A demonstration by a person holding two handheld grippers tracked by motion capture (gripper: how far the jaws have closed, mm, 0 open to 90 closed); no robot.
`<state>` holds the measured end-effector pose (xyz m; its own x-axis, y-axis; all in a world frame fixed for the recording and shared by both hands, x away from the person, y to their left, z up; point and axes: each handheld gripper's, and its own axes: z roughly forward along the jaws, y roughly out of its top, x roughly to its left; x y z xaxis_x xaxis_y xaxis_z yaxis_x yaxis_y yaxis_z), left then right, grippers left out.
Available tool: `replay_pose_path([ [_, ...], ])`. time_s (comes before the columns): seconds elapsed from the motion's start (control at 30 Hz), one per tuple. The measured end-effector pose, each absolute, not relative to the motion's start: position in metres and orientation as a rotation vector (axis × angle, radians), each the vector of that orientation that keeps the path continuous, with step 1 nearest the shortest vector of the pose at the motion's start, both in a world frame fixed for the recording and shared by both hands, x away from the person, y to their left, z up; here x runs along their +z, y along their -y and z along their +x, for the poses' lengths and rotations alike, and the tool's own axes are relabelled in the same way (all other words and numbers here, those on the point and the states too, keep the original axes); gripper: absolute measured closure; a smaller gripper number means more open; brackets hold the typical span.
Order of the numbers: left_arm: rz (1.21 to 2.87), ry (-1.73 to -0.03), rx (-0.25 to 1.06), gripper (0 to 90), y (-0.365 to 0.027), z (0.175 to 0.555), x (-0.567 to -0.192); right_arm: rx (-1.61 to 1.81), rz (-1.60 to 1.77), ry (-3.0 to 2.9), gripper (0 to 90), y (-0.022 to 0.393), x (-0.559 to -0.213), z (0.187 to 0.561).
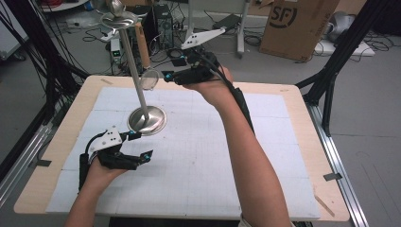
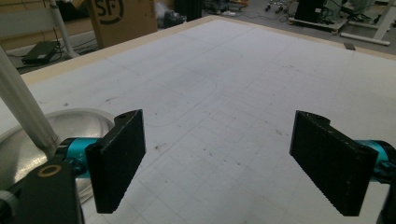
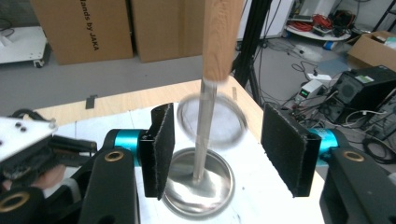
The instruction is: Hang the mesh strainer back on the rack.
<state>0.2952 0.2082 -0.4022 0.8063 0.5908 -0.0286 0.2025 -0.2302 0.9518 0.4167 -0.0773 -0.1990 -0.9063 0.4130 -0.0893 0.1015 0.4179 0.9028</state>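
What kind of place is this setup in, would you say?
Probably a lab or workshop used for recording. A work table covered with a gridded mat stands between black frame posts, while cardboard boxes, cables and computer gear lie on the grey floor.

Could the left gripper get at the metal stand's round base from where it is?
Probably yes. The left gripper sits open on the mat right beside the stand's base, with nothing between them. The strainer hanging from the stand is higher up, near the right gripper.
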Motion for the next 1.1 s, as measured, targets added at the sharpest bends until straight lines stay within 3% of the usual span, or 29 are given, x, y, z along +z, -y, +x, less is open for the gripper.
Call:
replay_pose_path([
  [0.6, 1.807, -0.613, 0.412, 18.9, -0.207, 0.294, -0.402, 1.518, 0.384, -2.35, 38.1, 0.121, -0.205, 0.378],
  [1.1, 1.816, -0.611, 0.409, 18.9, -0.205, 0.294, -0.403, 1.576, 0.428, -2.31, 34.9, 0.165, -0.24, 0.354],
])
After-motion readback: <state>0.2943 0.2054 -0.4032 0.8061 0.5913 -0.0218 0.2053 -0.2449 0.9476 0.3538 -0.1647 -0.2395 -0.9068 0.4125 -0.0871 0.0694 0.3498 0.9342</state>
